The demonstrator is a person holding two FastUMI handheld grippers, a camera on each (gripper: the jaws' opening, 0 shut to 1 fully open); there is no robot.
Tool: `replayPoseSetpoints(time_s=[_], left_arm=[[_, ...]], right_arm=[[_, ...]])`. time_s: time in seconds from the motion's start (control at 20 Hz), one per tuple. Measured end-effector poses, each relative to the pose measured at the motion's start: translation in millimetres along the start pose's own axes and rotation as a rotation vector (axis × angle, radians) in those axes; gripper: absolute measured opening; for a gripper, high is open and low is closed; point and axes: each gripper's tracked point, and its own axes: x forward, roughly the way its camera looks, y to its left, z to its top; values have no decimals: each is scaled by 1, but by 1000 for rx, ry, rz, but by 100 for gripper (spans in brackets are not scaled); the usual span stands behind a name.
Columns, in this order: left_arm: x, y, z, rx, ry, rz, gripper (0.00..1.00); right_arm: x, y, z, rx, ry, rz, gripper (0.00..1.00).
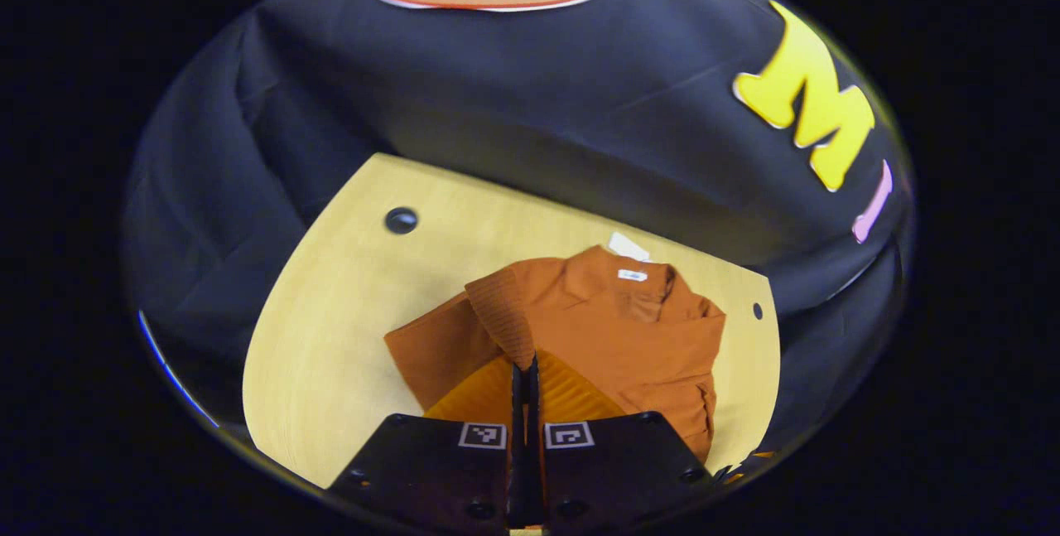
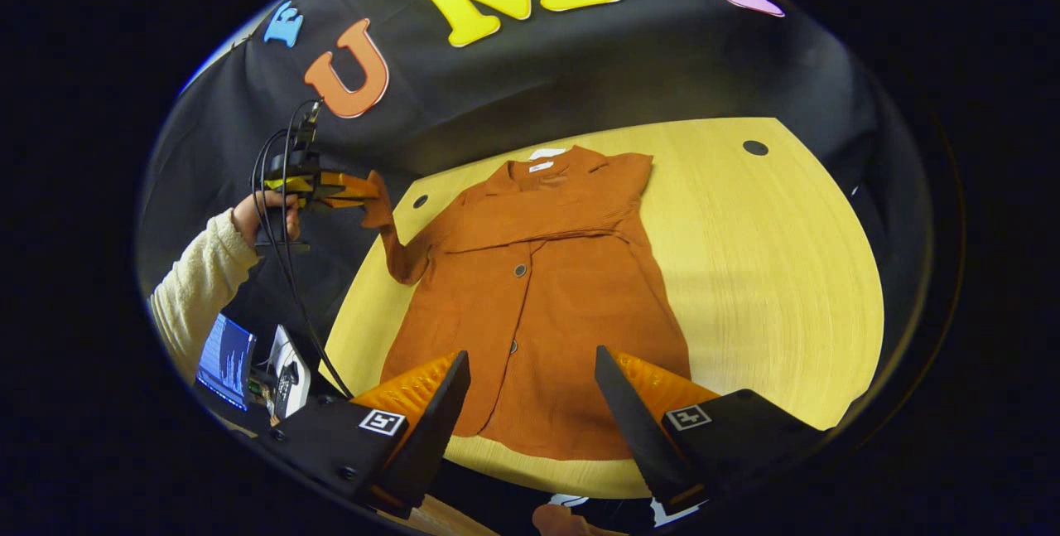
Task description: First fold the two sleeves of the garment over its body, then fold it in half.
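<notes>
Garment (image 2: 538, 304) first: an orange buttoned shirt lying flat on the yellow bench (image 2: 770, 271), collar toward the booth's wall and hem toward me, so its long axis runs straight away from my right hand-held gripper (image 2: 530, 403); one sleeve (image 2: 571, 217) already lies folded across the chest, I judge, as a band crossing just below the collar; the other sleeve (image 2: 389, 229) is lifted off the bench at the shirt's left side, its cuff pinched in my left hand-held gripper (image 2: 352, 188), which a hand (image 2: 265, 217) in a cream sleeve holds up beside the bench edge. In the left gripper view that hand-held gripper (image 1: 525, 374) has its fingers closed tight on the ribbed cuff (image 1: 505, 316), with the body of the shirt spread beyond and below it; so the coming move, as I read it, is to carry the cuff inward over the chest, toward the shirt's midline and away from the bench edge. The left hand is plainly the nearer one for this; my right hand-held gripper hangs wide and holds nothing above the hem, well apart from the sleeve. Around: dark round holes (image 2: 754, 147) in the bench, a small screen (image 2: 224, 358) and cables (image 2: 281, 254) below the left hand; nothing lies on the shirt in the sleeve's way.
</notes>
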Motion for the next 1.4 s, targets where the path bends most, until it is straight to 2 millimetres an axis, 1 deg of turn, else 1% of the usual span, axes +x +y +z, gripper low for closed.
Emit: replayPoseSetpoints(time_s=[0.05,0.1,0.15,0.2,0.3,0.35,0.4,0.45,0.5,0.6,0.65,0.7,0.75,0.85,0.9,0.95,1.0,1.05,1.15,1.25,1.35,1.4], left_arm=[[8,-22,3,24,4,-28,3],[15,-41,5,38,8,-53,3],[25,-62,5,58,13,-79,3],[33,-80,4,79,15,-99,3],[56,-120,-3,122,26,-147,3],[66,-138,-9,138,35,-172,3],[76,-156,-14,146,46,-200,3],[89,-177,-24,141,65,-234,3],[98,-192,-34,127,85,-251,3],[116,-217,-51,78,123,-282,3],[125,-223,-59,74,140,-280,3],[133,-228,-66,76,159,-271,3],[142,-234,-73,75,172,-266,3],[153,-248,-86,49,199,-269,3],[156,-258,-93,42,209,-282,3],[162,-263,-100,48,218,-280,3],[166,-266,-107,56,226,-275,3],[171,-271,-112,60,234,-271,3],[178,-269,-120,68,252,-229,4],[180,-270,-125,47,259,-223,5],[181,-270,-124,36,247,-218,13],[180,-271,-123,39,244,-222,29]], right_arm=[[-1,-5,-1,10,-3,-13,94],[-3,-10,-3,25,-4,-25,98],[-5,-16,-6,35,-3,-38,98],[-8,-21,-9,45,-5,-53,98],[-10,-33,-13,75,-8,-83,98],[-13,-37,-15,91,-11,-93,98],[-15,-43,-19,103,-12,-107,94],[-18,-48,-22,113,-10,-121,98],[-20,-53,-26,124,-13,-134,94],[-24,-61,-28,149,-20,-153,94],[-25,-66,-30,165,-22,-161,98],[-28,-72,-33,179,-27,-167,94],[-29,-77,-33,185,-28,-173,94],[-29,-82,-34,189,-28,-183,94],[-27,-84,-32,195,-28,-182,98],[-26,-85,-30,201,-28,-180,98],[-26,-86,-31,202,-25,-178,98],[-26,-87,-30,200,-24,-174,94],[-26,-88,-25,196,-21,-168,94],[-24,-90,-23,188,-16,-162,94],[-24,-90,-20,183,-12,-156,94],[-23,-92,-20,181,-9,-155,94]])
